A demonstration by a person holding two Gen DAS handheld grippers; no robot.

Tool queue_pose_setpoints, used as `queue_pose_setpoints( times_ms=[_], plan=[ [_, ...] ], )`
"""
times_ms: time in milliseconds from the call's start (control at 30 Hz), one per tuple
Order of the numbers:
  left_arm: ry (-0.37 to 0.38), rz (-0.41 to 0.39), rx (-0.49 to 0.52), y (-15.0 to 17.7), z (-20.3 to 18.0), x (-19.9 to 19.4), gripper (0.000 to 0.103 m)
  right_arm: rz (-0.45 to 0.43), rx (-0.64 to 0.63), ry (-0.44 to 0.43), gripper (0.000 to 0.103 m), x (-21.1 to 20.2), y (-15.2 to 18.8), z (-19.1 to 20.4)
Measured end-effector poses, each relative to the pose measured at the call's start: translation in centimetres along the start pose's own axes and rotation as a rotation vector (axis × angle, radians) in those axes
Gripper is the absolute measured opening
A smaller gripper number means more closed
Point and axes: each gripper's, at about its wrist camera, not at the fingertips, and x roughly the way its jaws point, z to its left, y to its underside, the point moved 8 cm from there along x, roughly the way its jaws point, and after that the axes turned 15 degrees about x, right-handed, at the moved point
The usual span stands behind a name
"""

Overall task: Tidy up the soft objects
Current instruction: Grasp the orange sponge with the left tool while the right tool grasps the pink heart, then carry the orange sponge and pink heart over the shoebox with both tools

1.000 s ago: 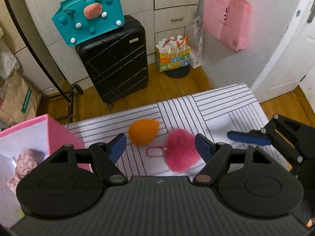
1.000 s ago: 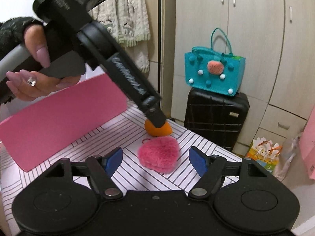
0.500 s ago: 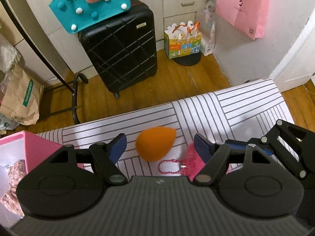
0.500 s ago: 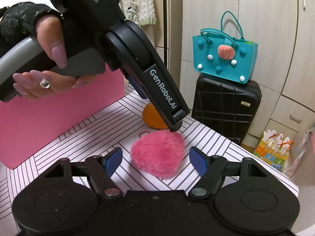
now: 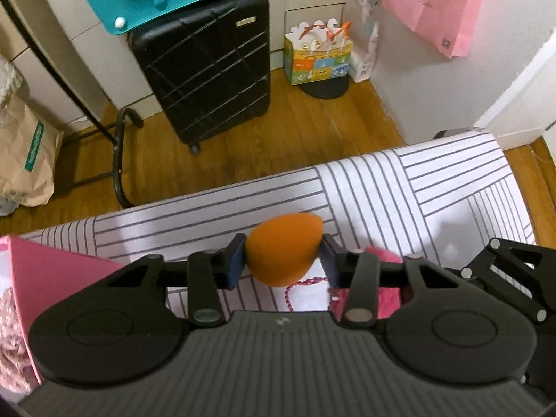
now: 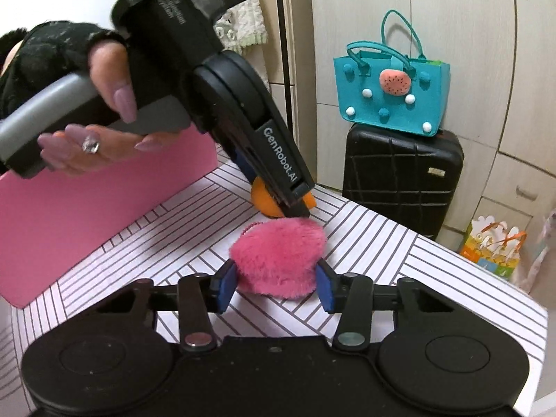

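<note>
My left gripper (image 5: 283,257) is shut on an orange egg-shaped sponge (image 5: 283,255) on the striped table (image 5: 399,187); the sponge also shows in the right wrist view (image 6: 266,203) behind the left gripper (image 6: 295,208). My right gripper (image 6: 276,283) has closed its blue pads on both sides of a fluffy pink heart pompom (image 6: 279,255) with a bead chain. In the left wrist view the pompom (image 5: 385,299) lies partly hidden under my left gripper's right finger.
A pink box (image 5: 52,278) stands at the table's left and holds a floral fabric item (image 5: 10,340); it also shows in the right wrist view (image 6: 87,215). Beyond the table edge are a black suitcase (image 5: 205,69), a teal bag (image 6: 391,93) and wooden floor.
Both grippers moved forward and closed: the left one on the orange sponge, the right one on the pink pompom. Both were open before.
</note>
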Motion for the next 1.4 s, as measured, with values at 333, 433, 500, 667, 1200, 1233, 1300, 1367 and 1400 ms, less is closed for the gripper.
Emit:
queue_pose_setpoints(
  times_ms=[333,433,500,667,1200,1233,1300,1367,1400],
  plan=[
    [0.013,-0.020,0.046,0.8,-0.9,-1.7,0.042,0.003,0.026,0.023,0.049,-1.9,0.4,0.9],
    [0.017,-0.037,0.078,1.1,-1.6,-3.2,0.042,0.008,0.046,0.032,0.049,-2.6,0.7,1.4],
    [0.033,-0.047,0.081,1.7,-2.0,-4.2,0.042,0.012,0.067,0.033,0.049,-3.3,0.9,1.7],
    [0.075,-0.053,0.096,3.9,-2.8,-6.7,0.042,0.025,0.092,0.055,0.049,-5.1,1.4,2.9],
    [0.132,-0.139,0.117,12.4,-4.8,-16.2,0.042,0.138,0.243,-0.060,0.050,-10.6,3.3,8.9],
    [0.129,-0.146,0.127,12.9,-5.0,-16.7,0.042,0.141,0.246,-0.065,0.050,-10.9,3.5,9.4],
    [0.133,-0.156,0.135,14.0,-5.2,-17.7,0.043,0.140,0.242,-0.071,0.050,-11.4,3.8,10.5],
    [0.139,-0.164,0.132,15.2,-5.1,-18.8,0.043,0.142,0.242,-0.075,0.050,-12.0,4.0,11.6],
    [0.137,-0.169,0.130,15.8,-5.0,-19.3,0.043,0.142,0.238,-0.078,0.050,-12.3,4.0,12.2]
  ],
)
